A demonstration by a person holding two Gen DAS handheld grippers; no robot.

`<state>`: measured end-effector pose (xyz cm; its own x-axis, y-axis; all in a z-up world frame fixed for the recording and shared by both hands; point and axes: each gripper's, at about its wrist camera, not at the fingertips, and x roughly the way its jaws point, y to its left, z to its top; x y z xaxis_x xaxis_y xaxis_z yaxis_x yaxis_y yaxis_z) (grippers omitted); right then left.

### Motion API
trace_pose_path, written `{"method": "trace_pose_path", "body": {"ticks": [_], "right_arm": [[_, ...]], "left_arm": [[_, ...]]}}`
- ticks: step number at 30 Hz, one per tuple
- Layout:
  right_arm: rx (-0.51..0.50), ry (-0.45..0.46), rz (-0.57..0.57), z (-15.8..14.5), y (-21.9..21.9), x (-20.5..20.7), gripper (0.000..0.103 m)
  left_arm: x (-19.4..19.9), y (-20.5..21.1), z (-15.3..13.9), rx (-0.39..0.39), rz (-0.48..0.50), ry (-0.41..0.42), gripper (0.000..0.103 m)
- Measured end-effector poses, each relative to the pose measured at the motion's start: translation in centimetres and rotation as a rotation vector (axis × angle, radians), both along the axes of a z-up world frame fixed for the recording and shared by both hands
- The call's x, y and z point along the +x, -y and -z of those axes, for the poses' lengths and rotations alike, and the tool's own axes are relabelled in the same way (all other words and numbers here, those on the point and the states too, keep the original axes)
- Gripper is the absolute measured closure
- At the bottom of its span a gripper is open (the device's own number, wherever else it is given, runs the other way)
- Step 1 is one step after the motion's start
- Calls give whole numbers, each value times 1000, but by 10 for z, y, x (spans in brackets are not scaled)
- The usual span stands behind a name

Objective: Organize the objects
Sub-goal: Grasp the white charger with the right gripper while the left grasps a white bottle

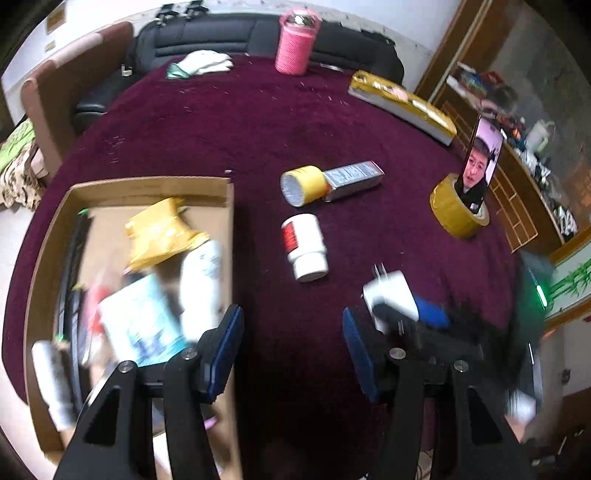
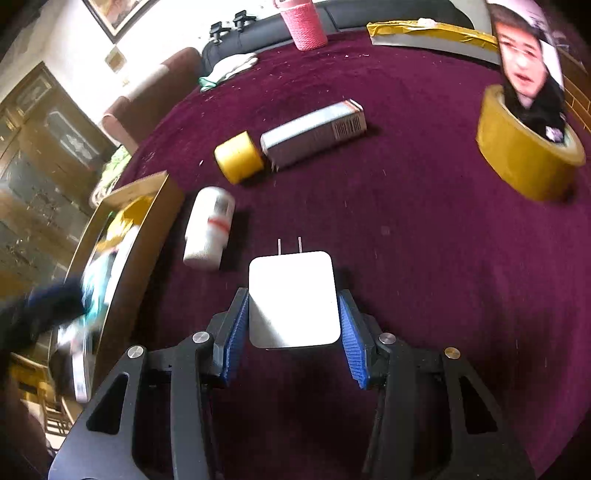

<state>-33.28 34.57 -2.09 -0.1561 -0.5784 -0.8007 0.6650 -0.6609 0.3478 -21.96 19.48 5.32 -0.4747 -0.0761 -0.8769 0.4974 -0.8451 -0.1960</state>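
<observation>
- The white charger [image 2: 293, 299] is pinched between the blue pads of the right hand-held gripper [image 2: 293, 321], likely so it can be carried to the cardboard box [image 1: 147, 184].
- The left hand-held gripper [image 1: 291, 343] is spread wide with nothing in it.
- A dark red cloth is laid over the tabletop [image 2: 424, 240].
- A black sofa [image 1: 221, 33] is seen behind.

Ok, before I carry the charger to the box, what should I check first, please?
1. White charger sits between the right gripper pads, both touching: ok.
2. Grip firm enough to lift: cannot tell.
3. Left gripper open and empty: ok.
4. Low path to the cardboard box clear: not ok, the white bottle lies between.
5. Free room in the box: cannot tell, contents blurred.
</observation>
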Motion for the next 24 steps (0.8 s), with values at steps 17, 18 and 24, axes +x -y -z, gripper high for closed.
{"method": "trace_pose_path", "body": {"ticks": [17, 18, 24], "right_arm": [[-78, -1, -52, 4, -24, 16, 56], [-80, 0, -52, 5, -24, 15, 56], [-63, -11, -55, 4, -22, 17, 56]], "left_arm": [[-96, 2, 59, -177, 25, 275, 67], [-92, 3, 58, -170, 13, 263, 69], [-48, -15, 47, -85, 16, 203, 69]]}}
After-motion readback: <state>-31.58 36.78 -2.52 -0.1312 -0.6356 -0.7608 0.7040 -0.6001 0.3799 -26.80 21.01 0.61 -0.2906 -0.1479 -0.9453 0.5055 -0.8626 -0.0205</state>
